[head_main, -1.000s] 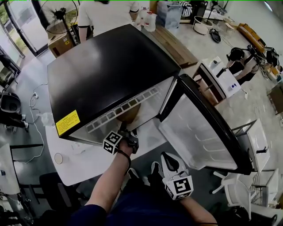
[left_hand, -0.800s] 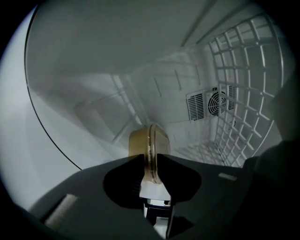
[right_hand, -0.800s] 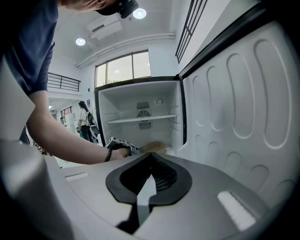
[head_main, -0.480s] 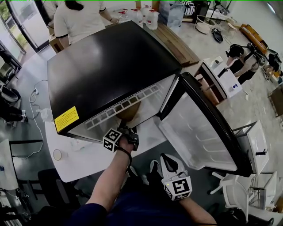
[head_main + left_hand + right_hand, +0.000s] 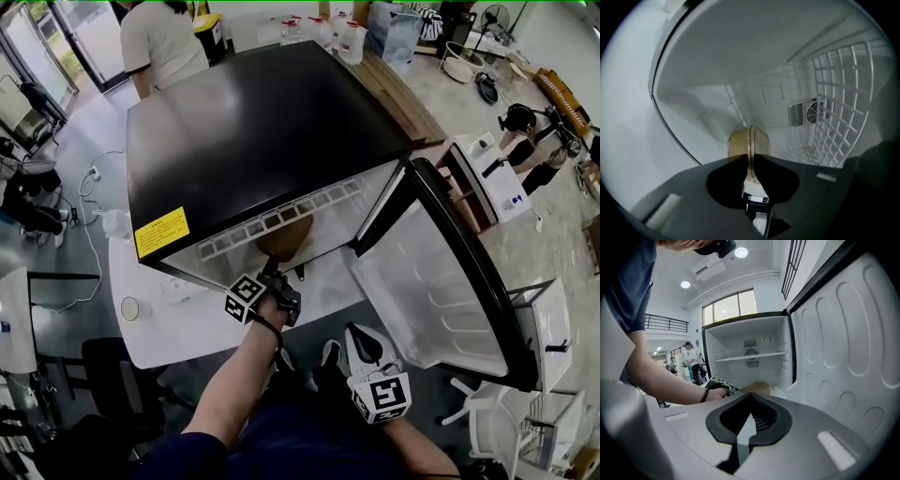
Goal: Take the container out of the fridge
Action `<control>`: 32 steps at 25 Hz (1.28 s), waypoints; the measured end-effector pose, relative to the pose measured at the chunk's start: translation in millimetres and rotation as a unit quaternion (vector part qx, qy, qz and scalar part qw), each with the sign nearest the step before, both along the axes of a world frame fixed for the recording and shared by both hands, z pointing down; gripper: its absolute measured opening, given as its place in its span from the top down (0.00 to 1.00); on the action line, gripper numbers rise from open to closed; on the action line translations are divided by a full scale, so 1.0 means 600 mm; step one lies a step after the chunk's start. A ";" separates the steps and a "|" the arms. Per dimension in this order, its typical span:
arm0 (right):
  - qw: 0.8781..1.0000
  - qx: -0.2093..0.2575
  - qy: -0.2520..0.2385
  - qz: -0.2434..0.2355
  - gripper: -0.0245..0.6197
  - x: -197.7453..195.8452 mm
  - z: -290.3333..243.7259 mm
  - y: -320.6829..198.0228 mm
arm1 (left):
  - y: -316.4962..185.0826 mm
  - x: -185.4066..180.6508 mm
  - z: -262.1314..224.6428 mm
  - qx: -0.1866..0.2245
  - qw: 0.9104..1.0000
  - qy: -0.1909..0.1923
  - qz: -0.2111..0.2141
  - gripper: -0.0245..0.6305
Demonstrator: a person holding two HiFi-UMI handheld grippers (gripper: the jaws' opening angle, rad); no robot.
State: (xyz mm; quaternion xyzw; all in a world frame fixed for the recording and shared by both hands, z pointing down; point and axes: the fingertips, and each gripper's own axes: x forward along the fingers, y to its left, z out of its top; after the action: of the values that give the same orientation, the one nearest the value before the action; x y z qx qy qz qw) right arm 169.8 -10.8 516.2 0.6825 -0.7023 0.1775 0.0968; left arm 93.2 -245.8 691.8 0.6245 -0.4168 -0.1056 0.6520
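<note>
inside the open black metal fridge (image 5: 253, 141), the left gripper (image 5: 750, 160) is closing its jaws onto the rim of the tan round container (image 5: 749, 140); in front of that fridge, the right gripper (image 5: 751, 395) has its jaws together and holds nothing.

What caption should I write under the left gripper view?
Left tool closing its jaws on the rim of a tan container inside the fridge.

1. We see the fridge (image 5: 272, 141) standing on a white surface (image 5: 187, 328).
2. On its inner floor (image 5: 778, 390) lies the tan container (image 5: 284, 239), near the front.
3. A small round object (image 5: 131, 307) lies at the surface's left.
</note>
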 end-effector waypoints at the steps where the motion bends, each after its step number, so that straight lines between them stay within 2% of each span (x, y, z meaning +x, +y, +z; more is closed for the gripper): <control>1: 1.000 0.000 -0.001 -0.003 0.95 -0.001 0.001 -0.002 | 0.002 -0.004 -0.001 0.001 1.000 0.000 0.002 0.88; 9: 0.999 -0.002 -0.008 -0.039 0.95 -0.019 0.007 -0.019 | 0.041 -0.023 -0.008 0.012 0.999 -0.006 0.036 0.89; 16: 0.997 0.002 -0.011 -0.071 0.95 -0.029 0.002 -0.042 | 0.075 -0.037 -0.028 0.020 0.997 0.008 0.071 0.89; 22: 0.993 0.005 -0.013 -0.116 0.95 -0.049 0.002 -0.060 | 0.106 -0.058 -0.044 0.028 0.993 0.003 0.111 0.89; 32: 0.986 0.008 -0.035 -0.160 0.95 -0.064 0.006 -0.088 | 0.173 -0.110 -0.080 0.052 0.989 0.002 0.141 0.89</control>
State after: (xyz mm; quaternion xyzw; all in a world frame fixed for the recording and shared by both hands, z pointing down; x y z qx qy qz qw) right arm 131.5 -63.7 519.9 0.5554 -0.8069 0.1779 0.0941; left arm 27.2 -141.8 643.7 0.7101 -0.3169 -0.0359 0.6277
